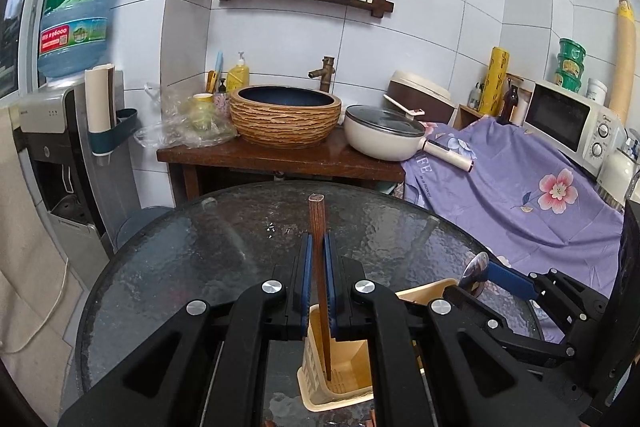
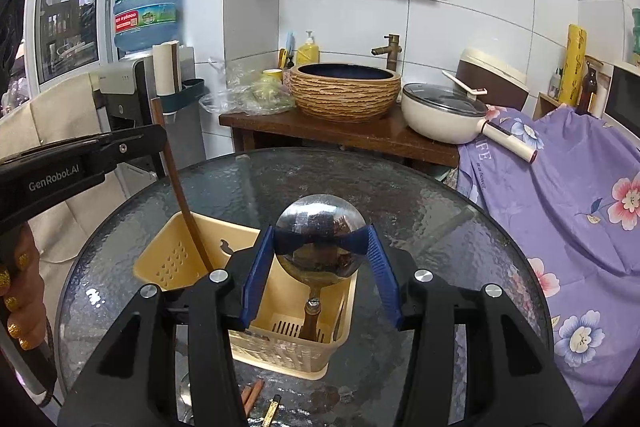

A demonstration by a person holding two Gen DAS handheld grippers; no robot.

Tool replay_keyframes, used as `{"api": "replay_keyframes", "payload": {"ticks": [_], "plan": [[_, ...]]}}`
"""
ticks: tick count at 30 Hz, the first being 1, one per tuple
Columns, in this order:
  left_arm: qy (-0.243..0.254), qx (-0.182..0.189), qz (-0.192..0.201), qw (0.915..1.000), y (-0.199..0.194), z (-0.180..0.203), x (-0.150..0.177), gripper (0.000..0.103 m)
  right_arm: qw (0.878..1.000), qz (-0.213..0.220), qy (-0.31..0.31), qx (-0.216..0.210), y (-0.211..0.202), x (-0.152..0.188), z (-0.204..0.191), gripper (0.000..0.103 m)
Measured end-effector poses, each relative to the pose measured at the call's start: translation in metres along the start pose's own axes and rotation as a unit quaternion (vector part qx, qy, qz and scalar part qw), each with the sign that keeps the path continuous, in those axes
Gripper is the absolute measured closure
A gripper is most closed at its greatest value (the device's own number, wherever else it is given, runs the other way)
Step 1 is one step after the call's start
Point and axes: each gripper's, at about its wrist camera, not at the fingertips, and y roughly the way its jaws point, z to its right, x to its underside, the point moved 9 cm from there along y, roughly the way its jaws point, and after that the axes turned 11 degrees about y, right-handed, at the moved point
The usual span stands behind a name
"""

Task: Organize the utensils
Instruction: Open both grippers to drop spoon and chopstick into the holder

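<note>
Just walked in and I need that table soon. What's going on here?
A person is sorting utensils into a yellow holder on the glass table, a gripper in each hand. The left gripper is shut on a brown chopstick, its lower end already down in the holder. The right gripper has a metal spoon by the bowl between its fingers, handle down in the next compartment. More chopsticks lie on the table.

We cannot see the chopstick (image 1: 319,267) tip below the fingers; the holder (image 2: 192,255) base is cut off behind them.
</note>
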Motion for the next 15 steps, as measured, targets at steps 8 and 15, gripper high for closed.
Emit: {"api": "replay_keyframes", "payload": {"ticks": [8,15], "plan": [[-0.007,0.009,0.011,0.9999,-0.009,-0.001,-0.003,0.070,1.000,0.023,-0.003,0.007,-0.011,-0.006,0.001,0.037],[-0.021,0.017,0.039,0.9989,-0.043,-0.006,0.006,0.023,0.999,0.036,0.001,0.011,-0.035,0.005,0.005,0.031]]}}
